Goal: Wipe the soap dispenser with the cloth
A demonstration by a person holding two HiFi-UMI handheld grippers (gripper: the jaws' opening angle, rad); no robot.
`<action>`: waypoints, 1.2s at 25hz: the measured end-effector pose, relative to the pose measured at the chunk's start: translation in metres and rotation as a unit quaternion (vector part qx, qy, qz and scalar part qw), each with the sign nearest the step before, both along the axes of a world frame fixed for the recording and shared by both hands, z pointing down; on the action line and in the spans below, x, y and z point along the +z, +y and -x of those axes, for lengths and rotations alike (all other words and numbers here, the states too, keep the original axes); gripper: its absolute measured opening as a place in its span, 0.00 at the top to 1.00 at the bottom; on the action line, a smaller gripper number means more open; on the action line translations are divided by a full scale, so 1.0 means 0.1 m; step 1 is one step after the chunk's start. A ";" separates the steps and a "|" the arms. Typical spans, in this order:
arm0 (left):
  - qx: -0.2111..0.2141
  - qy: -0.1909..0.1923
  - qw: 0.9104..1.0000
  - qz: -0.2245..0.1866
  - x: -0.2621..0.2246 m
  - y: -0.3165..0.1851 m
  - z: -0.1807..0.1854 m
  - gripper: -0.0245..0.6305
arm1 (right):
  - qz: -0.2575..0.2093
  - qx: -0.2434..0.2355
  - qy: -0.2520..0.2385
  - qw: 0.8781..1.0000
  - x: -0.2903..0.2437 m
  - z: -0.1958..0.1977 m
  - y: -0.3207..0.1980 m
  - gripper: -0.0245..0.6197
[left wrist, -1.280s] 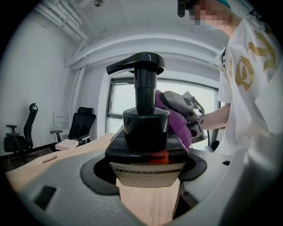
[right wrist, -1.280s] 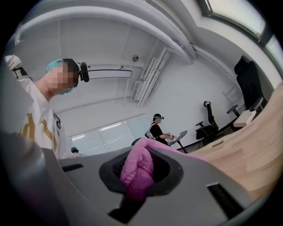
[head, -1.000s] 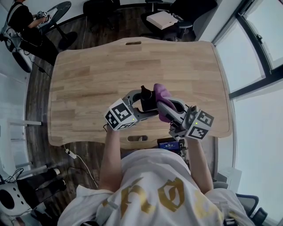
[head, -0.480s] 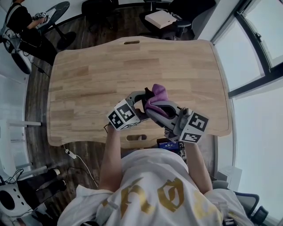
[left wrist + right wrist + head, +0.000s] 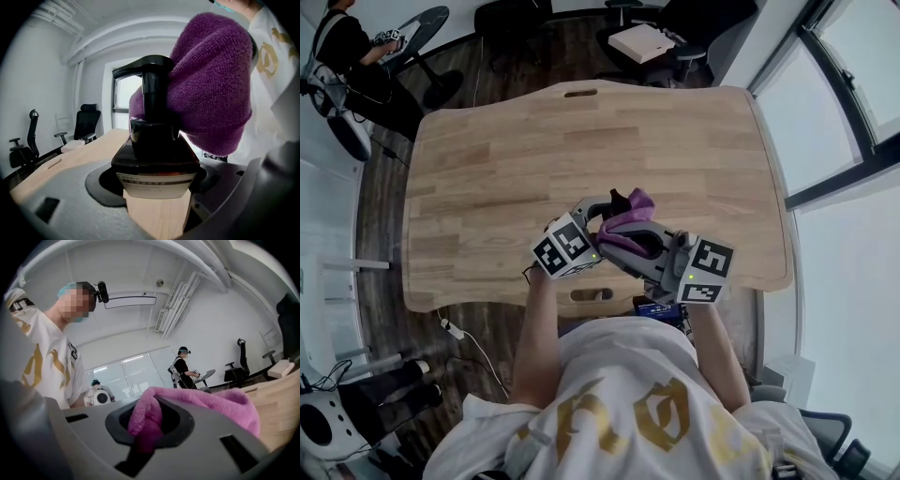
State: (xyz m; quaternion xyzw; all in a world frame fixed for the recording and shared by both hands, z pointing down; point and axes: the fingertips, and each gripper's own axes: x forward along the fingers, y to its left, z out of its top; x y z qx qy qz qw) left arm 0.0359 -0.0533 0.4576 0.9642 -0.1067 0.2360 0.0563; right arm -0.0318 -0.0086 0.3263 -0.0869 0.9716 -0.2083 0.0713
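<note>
The dark soap dispenser (image 5: 154, 161) is upright at the near side of the wooden table (image 5: 487, 169). We hold it with our left gripper (image 5: 600, 210), whose jaws are partly open and press on its two sides. Our right gripper (image 5: 149, 430) has its jaws shut tight on the purple cloth (image 5: 211, 84), and the cloth is pushed against the right side of the pump top.
</note>
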 end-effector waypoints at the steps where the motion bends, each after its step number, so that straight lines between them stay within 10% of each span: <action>1: 0.000 0.000 1.000 -0.001 0.00 0.00 -0.01 0.42 | 0.007 -0.010 -0.008 1.000 -0.01 0.01 0.02 0.92; 7: 0.007 0.002 1.000 0.001 0.01 0.02 -0.04 0.42 | 0.034 -0.064 -0.044 0.996 -0.07 0.06 0.14 0.92; 30: 0.017 0.046 0.999 0.005 -0.14 0.07 -0.04 0.42 | 0.006 0.016 -0.044 0.999 -0.09 -0.41 -0.18 0.92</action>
